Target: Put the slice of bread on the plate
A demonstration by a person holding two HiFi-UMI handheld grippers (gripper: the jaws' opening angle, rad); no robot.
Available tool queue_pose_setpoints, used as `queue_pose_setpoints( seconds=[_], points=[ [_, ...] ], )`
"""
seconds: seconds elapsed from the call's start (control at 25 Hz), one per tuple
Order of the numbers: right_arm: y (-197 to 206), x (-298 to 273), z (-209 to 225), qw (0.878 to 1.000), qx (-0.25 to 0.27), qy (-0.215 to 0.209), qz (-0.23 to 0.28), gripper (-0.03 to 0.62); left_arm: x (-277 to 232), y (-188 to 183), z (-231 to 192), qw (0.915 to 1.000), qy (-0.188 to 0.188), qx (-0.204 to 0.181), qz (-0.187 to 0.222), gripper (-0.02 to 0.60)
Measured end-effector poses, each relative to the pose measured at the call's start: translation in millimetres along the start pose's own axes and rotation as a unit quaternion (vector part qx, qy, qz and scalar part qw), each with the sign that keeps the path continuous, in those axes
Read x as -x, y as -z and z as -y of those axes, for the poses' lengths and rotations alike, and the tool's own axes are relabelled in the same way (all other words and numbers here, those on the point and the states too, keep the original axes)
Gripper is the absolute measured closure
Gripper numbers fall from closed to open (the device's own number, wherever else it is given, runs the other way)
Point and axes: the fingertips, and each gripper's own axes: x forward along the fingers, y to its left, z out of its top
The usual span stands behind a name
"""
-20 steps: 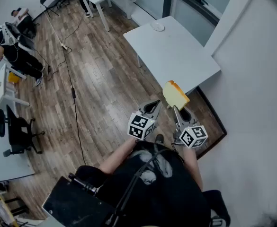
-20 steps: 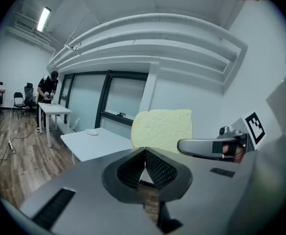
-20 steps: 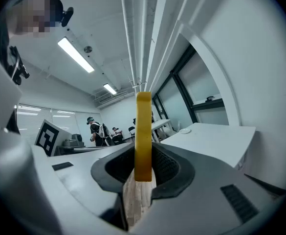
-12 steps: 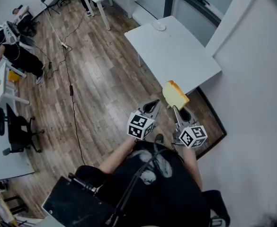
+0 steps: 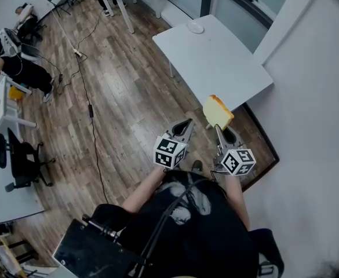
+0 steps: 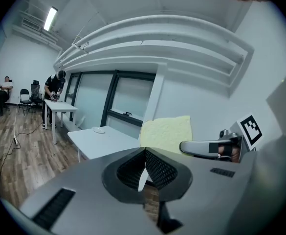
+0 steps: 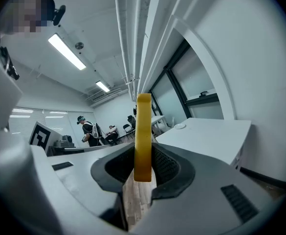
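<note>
Bread slice (image 5: 218, 112) first, closest to us: it's up in the air, standing on edge in the right gripper (image 5: 218, 128). That gripper's own view shows the jaws clamped on its lower margin only, with most of the slice rising free above the grip. That's our first worry: a soft slice pinched low can sag, tear at the pinch line, or slide out if we swing the hand sharply. A harder squeeze would just crush it. Beside it, the left gripper (image 5: 185, 126) has its jaws shut together with nothing between them, so we have no second hold ready if the slice starts to go.

Below us is wooden floor (image 5: 128, 97), so a drop now means the bread lands there and not on anything useful. A cable (image 5: 90, 112) trails across the boards off to our left, and a sideways step could catch it.

Ahead, the slice hangs about over the near edge of the desk (image 5: 215, 62). The plate (image 5: 194, 27) sits away at the far corner, close to the far edge, so we judge a long reach across the whole top is needed. Stretching that far, we could let go short of the plate, or nudge it toward the edge it sits beside. And released upright, the slice may topple and end half off the rim.
</note>
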Motion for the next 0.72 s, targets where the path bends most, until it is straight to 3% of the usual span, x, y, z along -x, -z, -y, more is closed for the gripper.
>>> queue_pose_setpoints(
  seconds=[0.48,0.72],
  points=[
    [2.4,-57.3,-12.0,1.0,-0.011,0.017,0.002,0.497,7.7,-0.8,-69.4,0.9999,-0.003,0.011,-0.001,0.575],
    [-2.5,-89.8,8.1,1.0,-0.023,0.016,-0.011,0.497,-23.8,1.1,-94.1,0.9995,-0.005,0.028,-0.016,0.575]
  ],
)
